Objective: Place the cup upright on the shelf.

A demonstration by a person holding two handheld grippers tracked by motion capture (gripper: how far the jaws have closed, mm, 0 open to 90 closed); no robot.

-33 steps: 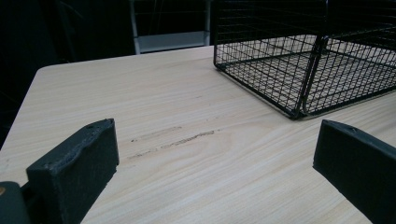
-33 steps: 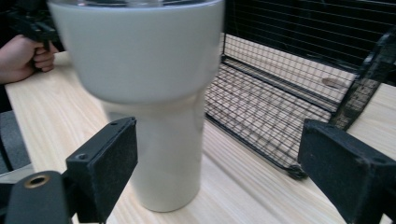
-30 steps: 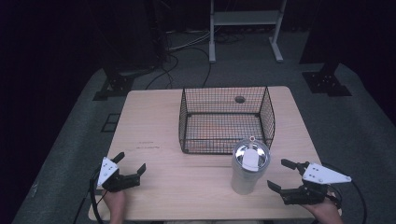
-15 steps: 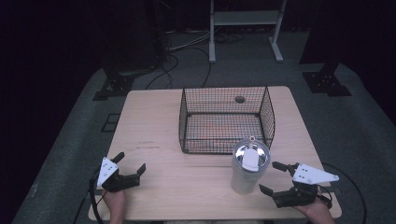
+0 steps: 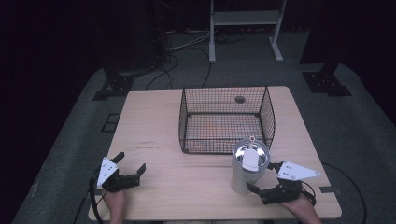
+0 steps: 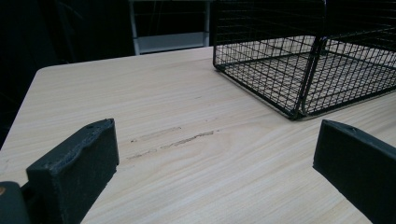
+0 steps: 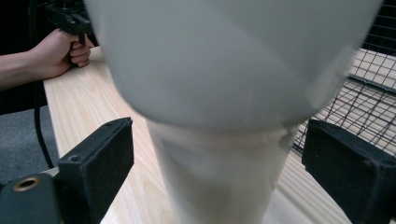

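Right gripper [image 5: 262, 183] sitting spread, fingers [image 7: 95, 165] flanking the cup [image 5: 249, 165] without gripping; left gripper [image 5: 129, 168] resting released on the table [image 5: 187, 182]; basket [image 5: 226, 119] just behind cup.

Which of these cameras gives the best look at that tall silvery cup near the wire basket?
The high view: the whole cup stands upright before the wire basket, its shiny inside visible. The right gripper view shows its pale wall close and blurred between that right gripper's open jaws. The left gripper view looks over bare table toward the basket.
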